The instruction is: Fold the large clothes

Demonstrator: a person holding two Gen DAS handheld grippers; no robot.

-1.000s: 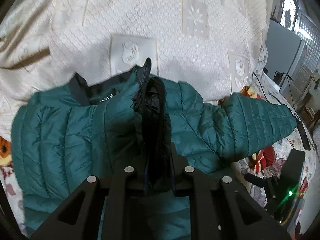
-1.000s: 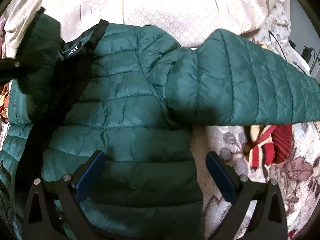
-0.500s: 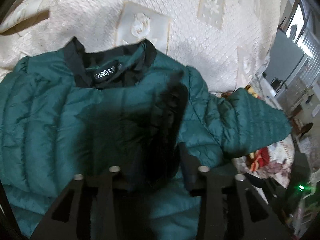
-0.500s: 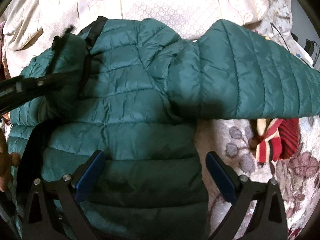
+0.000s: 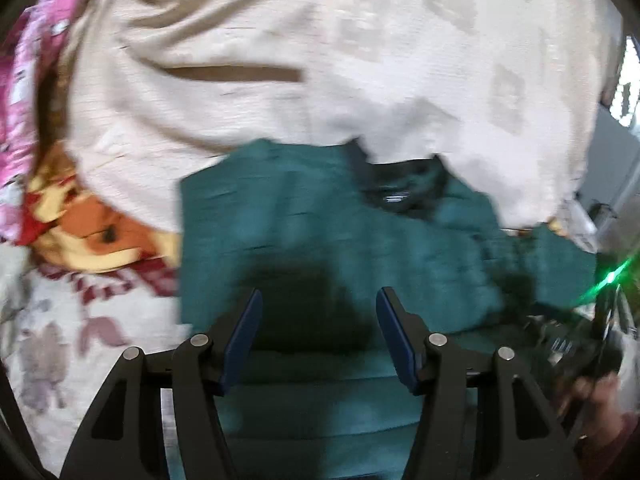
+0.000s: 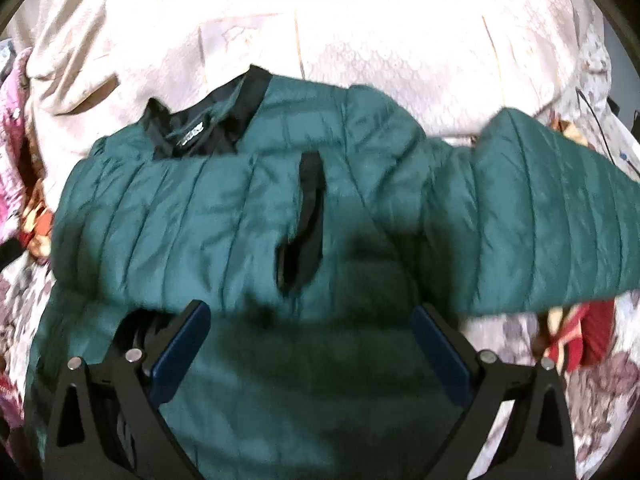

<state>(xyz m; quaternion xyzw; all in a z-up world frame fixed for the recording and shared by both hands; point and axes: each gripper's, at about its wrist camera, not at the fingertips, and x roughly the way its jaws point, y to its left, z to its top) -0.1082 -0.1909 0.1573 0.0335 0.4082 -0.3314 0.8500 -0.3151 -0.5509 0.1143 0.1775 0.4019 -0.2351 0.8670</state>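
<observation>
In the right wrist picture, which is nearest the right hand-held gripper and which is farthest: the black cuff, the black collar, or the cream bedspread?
1. Black cuff of the folded sleeve, just ahead, centre.
2. Black collar of the teal puffer jacket, farther, upper left.
3. Cream textured bedspread, farthest, across the top.

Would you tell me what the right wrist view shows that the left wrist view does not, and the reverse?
Only the right wrist view shows the folded sleeve's black cuff lying across the jacket's chest, and the other sleeve stretched out flat.

Only the left wrist view shows the pink fabric, a green light and a hand at the edge.

Both show the green jacket, its black collar, the cream bedspread, and open, empty jaws; the left gripper has just been opening.
</observation>
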